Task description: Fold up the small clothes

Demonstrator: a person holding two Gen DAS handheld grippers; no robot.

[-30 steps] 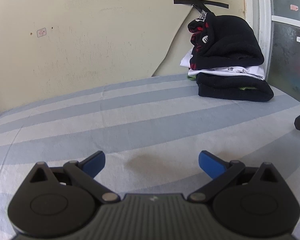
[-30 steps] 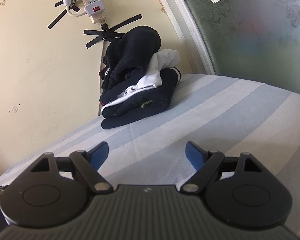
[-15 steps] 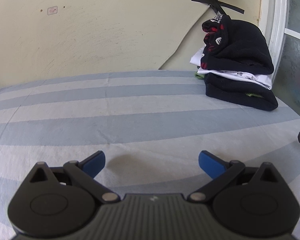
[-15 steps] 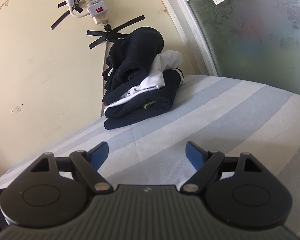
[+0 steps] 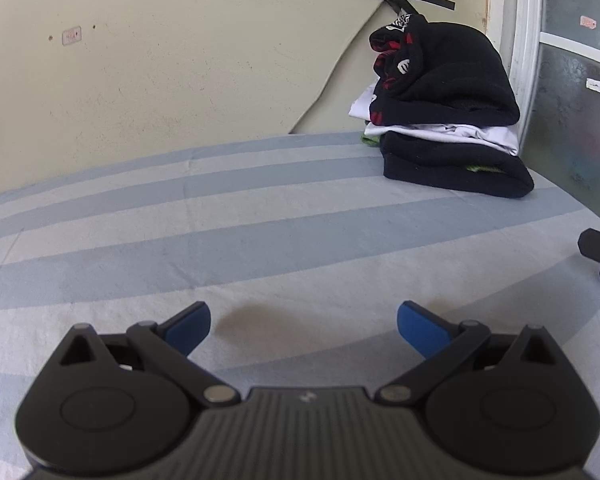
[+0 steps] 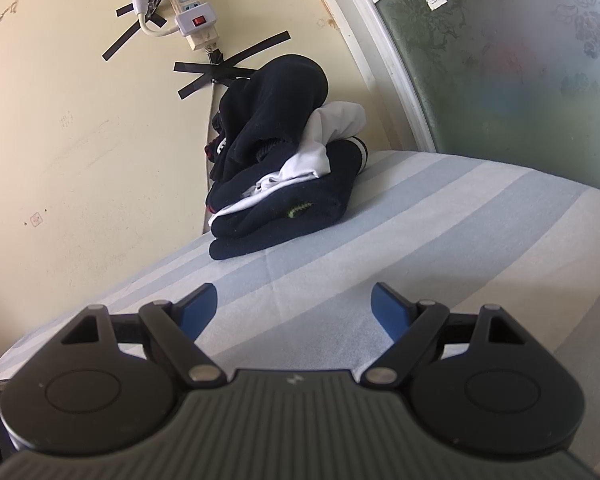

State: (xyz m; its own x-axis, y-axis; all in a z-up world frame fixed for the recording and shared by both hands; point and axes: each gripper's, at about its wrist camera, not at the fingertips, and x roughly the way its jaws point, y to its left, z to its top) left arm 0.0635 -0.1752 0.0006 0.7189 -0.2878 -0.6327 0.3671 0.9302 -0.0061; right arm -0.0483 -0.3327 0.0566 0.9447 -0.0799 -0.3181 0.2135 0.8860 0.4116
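Both the left tool [image 5: 303, 320] and the right tool [image 6: 294, 304] hover empty with fingers spread apart over the striped bed [image 5: 260, 232], and a careless grab at the pile of clothes [image 6: 276, 168] stacked against the wall [image 5: 180, 60] risks toppling it

- Striped sheet [image 5: 260, 240]: matt woven cloth, faintly creased.
- Pile of clothes [image 5: 448, 112] at 1 o'clock: soft dark knit, smooth white cotton.
- Left gripper [image 5: 303, 326]: matt black plastic, metal pins.
- Wall [image 6: 60, 120]: rough, scuffed paint.
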